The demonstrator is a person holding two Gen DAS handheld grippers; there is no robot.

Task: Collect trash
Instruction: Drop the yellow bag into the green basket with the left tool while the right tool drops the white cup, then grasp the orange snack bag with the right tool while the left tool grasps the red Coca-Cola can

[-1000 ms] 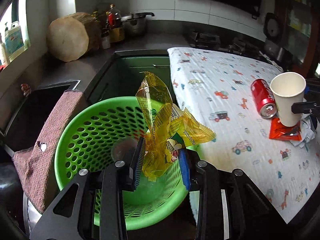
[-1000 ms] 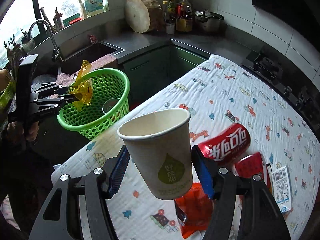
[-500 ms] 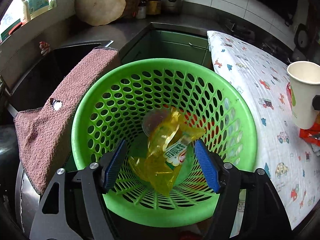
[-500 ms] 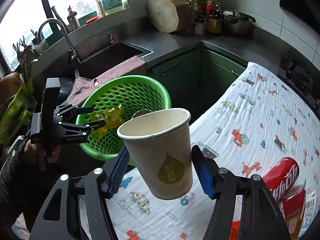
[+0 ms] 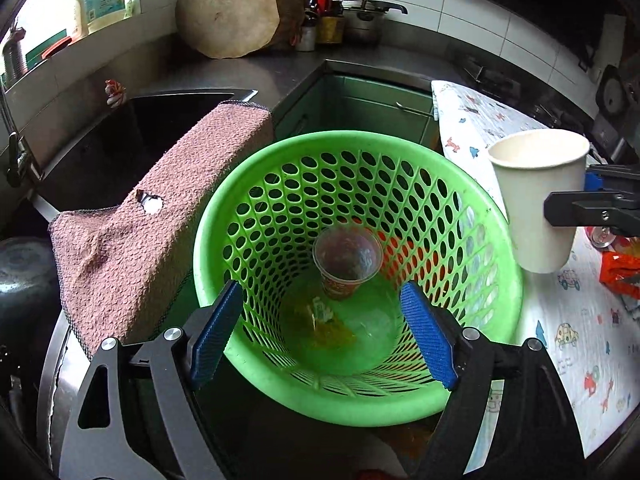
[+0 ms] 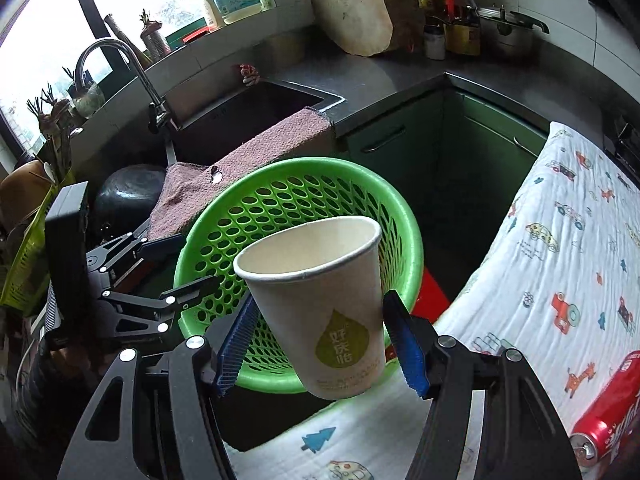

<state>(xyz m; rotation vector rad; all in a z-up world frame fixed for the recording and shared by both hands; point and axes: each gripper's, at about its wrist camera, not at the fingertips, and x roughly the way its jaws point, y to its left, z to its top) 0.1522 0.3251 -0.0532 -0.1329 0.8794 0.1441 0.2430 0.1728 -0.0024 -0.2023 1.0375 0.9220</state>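
Note:
A green perforated basket (image 5: 496,236) (image 6: 400,208) stands beside the cloth-covered table. In it lie a yellow wrapper (image 5: 328,330) and a clear plastic cup (image 5: 347,261). My left gripper (image 5: 320,336) is open and empty just above the basket's near rim; it also shows in the right wrist view (image 6: 176,264). My right gripper (image 6: 320,344) is shut on a white paper cup (image 6: 320,300) and holds it upright over the table edge, beside the basket's right rim. The cup shows in the left wrist view (image 5: 538,200) too.
A red soda can (image 6: 608,408) lies on the patterned tablecloth (image 6: 568,280), with an orange wrapper (image 5: 618,276) near it. A pink towel (image 5: 160,216) hangs over the sink (image 6: 248,108) edge left of the basket. A wooden block (image 5: 236,16), bottles and a pot stand on the counter behind.
My left gripper opened and the yellow wrapper fell to the basket's bottom. My right gripper carried the paper cup leftward, up to the basket's rim.

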